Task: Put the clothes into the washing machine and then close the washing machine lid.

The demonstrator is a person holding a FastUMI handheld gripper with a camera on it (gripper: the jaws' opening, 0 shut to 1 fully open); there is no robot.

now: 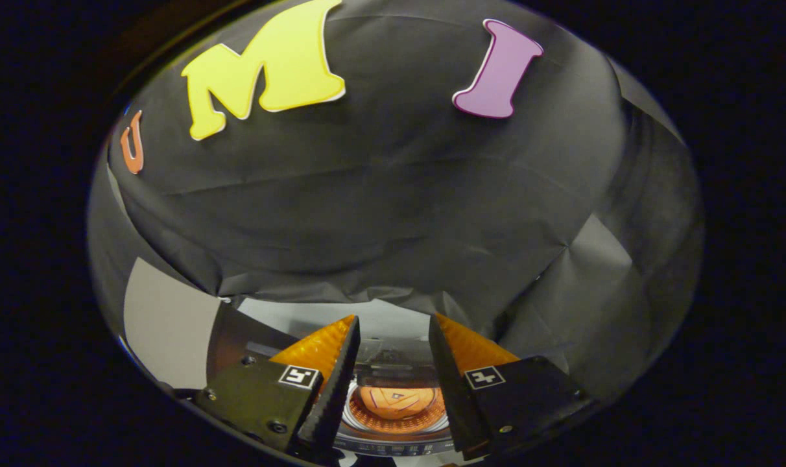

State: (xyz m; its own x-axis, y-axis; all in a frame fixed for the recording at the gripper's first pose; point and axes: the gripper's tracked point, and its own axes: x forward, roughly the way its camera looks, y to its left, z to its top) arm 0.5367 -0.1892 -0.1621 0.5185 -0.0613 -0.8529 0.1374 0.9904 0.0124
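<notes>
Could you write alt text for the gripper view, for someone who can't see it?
The gripper, fingers open and holding nothing, hovers above a small washing machine whose open drum holds an orange cloth. Black cloth wall hangs behind.

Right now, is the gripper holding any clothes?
No, the gripper is open with nothing between its fingers; the washing machine drum shows below the gap.

Dim, sharp picture, strongly bowed edges, drum glowing warmly.
</notes>
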